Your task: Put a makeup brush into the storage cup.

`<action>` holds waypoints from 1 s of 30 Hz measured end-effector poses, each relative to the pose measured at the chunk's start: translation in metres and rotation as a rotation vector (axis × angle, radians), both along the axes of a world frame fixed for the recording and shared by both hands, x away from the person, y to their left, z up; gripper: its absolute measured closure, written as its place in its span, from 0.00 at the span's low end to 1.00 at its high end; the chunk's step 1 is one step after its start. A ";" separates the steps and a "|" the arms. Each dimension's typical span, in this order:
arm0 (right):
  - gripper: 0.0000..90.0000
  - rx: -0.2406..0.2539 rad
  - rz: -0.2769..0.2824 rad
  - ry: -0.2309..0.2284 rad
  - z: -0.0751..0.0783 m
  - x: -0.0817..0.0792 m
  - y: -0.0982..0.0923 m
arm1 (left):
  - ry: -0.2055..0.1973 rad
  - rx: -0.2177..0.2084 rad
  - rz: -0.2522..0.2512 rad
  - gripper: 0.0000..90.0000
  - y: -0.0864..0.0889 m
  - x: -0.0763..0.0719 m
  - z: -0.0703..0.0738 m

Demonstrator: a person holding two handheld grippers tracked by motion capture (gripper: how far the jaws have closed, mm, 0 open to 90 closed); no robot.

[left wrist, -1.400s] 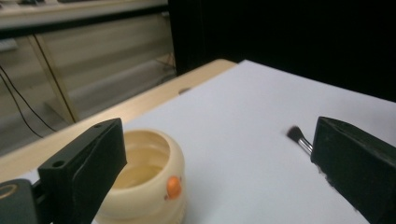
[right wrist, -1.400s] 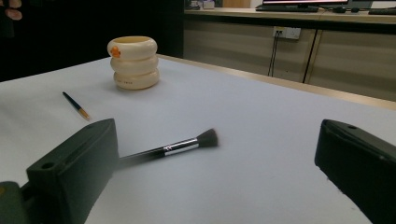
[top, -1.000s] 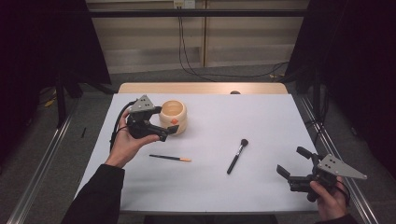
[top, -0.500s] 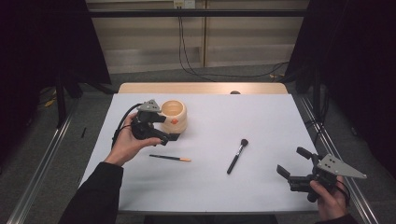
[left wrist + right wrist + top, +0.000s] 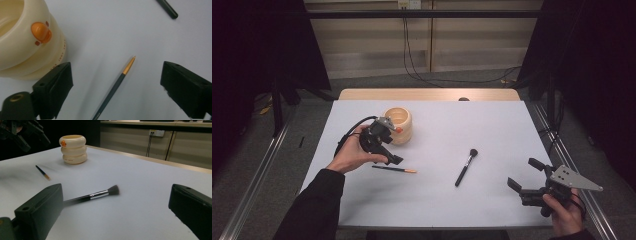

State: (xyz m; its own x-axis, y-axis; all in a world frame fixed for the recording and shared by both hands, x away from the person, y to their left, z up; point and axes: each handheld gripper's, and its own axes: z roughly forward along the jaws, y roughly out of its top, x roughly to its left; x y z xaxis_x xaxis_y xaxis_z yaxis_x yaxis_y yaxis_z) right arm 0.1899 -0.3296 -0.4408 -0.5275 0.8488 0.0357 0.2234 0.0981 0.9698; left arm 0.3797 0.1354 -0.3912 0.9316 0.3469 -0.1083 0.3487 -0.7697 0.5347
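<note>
Above pencil (image 5: 115,86), left claw (image 5: 388,145) lowered, jaws closing slightly

Slim dark-green pencil (image 5: 117,83) with gold tip lies flat on white table; near cream cup (image 5: 22,37).

- I see a white table (image 5: 492,125) with a bare wooden strip along its far edge.
- A cream ribbed cup (image 5: 398,125) with an orange duck mark stands upright at the far left.
- A thin dark pencil (image 5: 394,170) with a gold tip lies near the cup, apart from it.
- A black makeup brush (image 5: 465,167) lies around mid-table, well apart from the pencil.
</note>
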 end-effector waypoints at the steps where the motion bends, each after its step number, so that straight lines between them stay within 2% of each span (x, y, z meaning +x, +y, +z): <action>1: 0.00 -0.001 -0.002 0.001 0.000 0.000 0.000 | 0.000 0.000 0.000 0.13 0.000 0.000 0.000; 2: 0.00 -0.002 0.001 0.002 0.000 0.000 0.000 | 0.014 0.019 -0.019 0.13 -0.001 -0.001 -0.003; 4: 0.00 0.001 0.001 0.007 0.000 0.000 0.000 | 0.015 0.031 -0.034 0.13 -0.001 -0.001 -0.005; 5: 0.00 -0.001 -0.002 0.007 0.000 0.000 0.001 | 0.000 0.059 -0.051 0.13 -0.003 -0.002 -0.009; 6: 0.00 -0.001 -0.002 0.007 0.000 0.000 0.001 | 0.000 0.059 -0.051 0.13 -0.003 -0.002 -0.009; 7: 0.00 -0.004 0.000 0.004 0.000 0.000 0.001 | 0.020 0.055 -0.052 0.13 -0.003 -0.002 -0.012; 8: 0.00 0.003 0.003 0.015 0.000 0.000 0.001 | 0.023 0.086 -0.081 0.16 -0.004 -0.003 -0.017; 9: 0.00 0.002 0.003 0.015 -0.001 0.000 0.001 | 0.023 0.086 -0.081 0.18 -0.004 -0.003 -0.017; 11: 0.00 0.000 0.004 0.013 -0.001 0.001 0.000 | 0.024 0.129 -0.117 0.19 -0.006 -0.002 -0.021; 13: 0.00 0.003 0.002 0.014 -0.001 0.001 0.001 | 0.033 0.139 -0.143 0.23 -0.007 -0.003 -0.025; 14: 0.00 -0.009 0.009 0.012 -0.001 0.001 0.000 | 0.057 0.157 -0.146 0.29 -0.008 -0.003 -0.028; 16: 0.00 -0.008 0.006 0.013 -0.001 0.001 0.000 | 0.051 0.170 -0.154 0.31 -0.008 -0.003 -0.029; 17: 0.00 -0.012 0.010 0.018 -0.002 0.001 0.001 | 0.052 0.177 -0.177 0.35 -0.008 -0.003 -0.031; 23: 0.00 -0.014 0.010 0.018 -0.002 0.001 0.002 | 0.049 0.205 -0.191 0.43 -0.009 -0.006 -0.036; 24: 0.00 -0.014 0.012 0.019 -0.002 0.001 0.003 | 0.049 0.212 -0.195 0.49 -0.009 -0.006 -0.037; 26: 0.00 -0.015 0.014 0.019 -0.002 0.001 0.003 | 0.047 0.213 -0.202 0.53 -0.010 -0.006 -0.039; 27: 0.00 -0.016 0.016 0.019 -0.002 0.001 0.003 | 0.049 0.239 -0.215 0.56 -0.011 -0.006 -0.040; 28: 0.00 -0.016 0.016 0.019 -0.002 0.001 0.003 | 0.049 0.239 -0.215 0.59 -0.011 -0.006 -0.040; 29: 0.00 -0.016 0.016 0.019 -0.002 0.001 0.003 | 0.045 0.259 -0.223 0.59 -0.012 -0.006 -0.041; 30: 0.00 -0.016 0.017 0.020 -0.002 0.001 0.003 | 0.043 0.254 -0.212 0.61 -0.013 -0.007 -0.043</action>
State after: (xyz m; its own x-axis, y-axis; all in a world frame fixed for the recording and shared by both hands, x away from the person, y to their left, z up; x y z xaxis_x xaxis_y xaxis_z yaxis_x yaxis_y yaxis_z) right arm 0.1909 -0.3266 -0.4428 -0.5412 0.8402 0.0330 0.2410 0.1174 0.9634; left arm 0.3731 0.1228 -0.4342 0.9824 0.1669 -0.0842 0.1848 -0.9344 0.3046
